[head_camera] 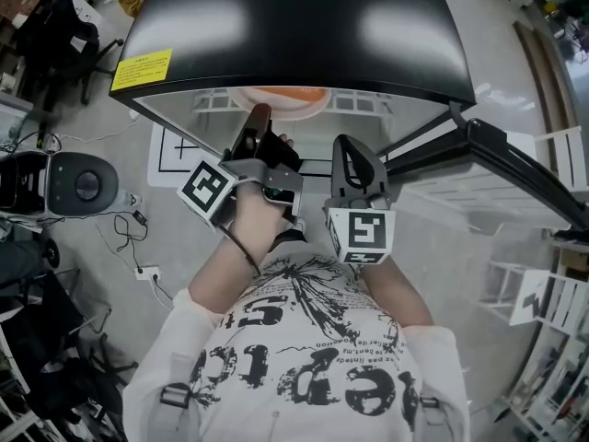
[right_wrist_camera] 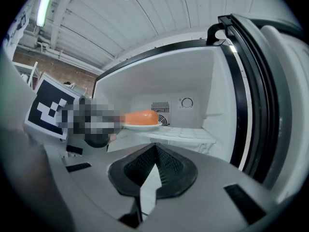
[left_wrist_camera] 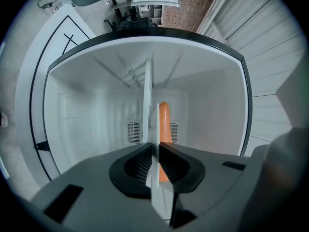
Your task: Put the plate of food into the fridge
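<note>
A white plate [head_camera: 276, 101] with an orange piece of food [head_camera: 287, 92] sits just inside the open fridge [head_camera: 294, 26], under its black top. My left gripper [head_camera: 260, 118] reaches in and is shut on the plate's near rim. In the left gripper view the plate [left_wrist_camera: 147, 100] shows edge-on between the pads, with the food [left_wrist_camera: 164, 120] beyond. In the right gripper view the plate [right_wrist_camera: 142, 126] rests on the white shelf [right_wrist_camera: 183, 134]. My right gripper [head_camera: 342, 147] hangs shut and empty just outside the fridge, right of the left one.
The fridge door [head_camera: 515, 159] stands open to the right. White wire racks [head_camera: 552, 302] stand at the right. A round grey device [head_camera: 83, 184] and cables [head_camera: 129, 233] lie on the floor at left. The fridge's side walls close in around the shelf.
</note>
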A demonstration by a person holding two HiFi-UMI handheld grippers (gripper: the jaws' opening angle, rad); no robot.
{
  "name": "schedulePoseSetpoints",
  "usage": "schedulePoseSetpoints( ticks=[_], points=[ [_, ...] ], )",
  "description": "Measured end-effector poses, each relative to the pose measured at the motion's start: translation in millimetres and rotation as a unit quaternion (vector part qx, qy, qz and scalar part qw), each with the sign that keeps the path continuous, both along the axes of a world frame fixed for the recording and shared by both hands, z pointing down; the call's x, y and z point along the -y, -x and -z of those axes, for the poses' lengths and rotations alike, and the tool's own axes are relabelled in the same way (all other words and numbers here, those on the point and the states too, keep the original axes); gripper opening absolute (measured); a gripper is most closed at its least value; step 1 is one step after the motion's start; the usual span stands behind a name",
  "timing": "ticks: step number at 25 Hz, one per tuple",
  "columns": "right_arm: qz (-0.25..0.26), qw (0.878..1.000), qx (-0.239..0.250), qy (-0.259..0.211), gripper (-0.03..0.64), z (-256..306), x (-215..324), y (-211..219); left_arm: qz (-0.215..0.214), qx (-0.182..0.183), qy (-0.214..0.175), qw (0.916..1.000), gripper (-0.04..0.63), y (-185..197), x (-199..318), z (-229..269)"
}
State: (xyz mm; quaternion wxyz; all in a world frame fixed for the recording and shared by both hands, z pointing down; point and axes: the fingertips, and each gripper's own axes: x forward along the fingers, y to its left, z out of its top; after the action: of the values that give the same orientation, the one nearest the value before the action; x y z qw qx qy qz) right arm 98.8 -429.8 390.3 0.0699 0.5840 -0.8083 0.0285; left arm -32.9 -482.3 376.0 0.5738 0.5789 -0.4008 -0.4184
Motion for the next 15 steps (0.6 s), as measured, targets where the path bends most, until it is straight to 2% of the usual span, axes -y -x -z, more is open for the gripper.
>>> schedulePoseSetpoints(
  ticks=[5,10,15],
  points=[
    [-0.006,1.0,-0.005,0.005,0.002,-4.4,6.6,-1.1,0.012,0.007,0.013,0.9998,0.043,-0.5,0.2,-4.5],
    [0.001,1.0,-0.001,0.005,0.001,-5.6,11.7,3.6,0.01,0.012,-0.022,0.9996,0.043,-2.6,1.3,3.7],
    [0.008,1.0,0.008,0.002,0.0,-3.9,11.5,9.7,0.023,0.026,-0.033,0.9989,0.049,-1.5,-0.6,5.6]
  ],
)
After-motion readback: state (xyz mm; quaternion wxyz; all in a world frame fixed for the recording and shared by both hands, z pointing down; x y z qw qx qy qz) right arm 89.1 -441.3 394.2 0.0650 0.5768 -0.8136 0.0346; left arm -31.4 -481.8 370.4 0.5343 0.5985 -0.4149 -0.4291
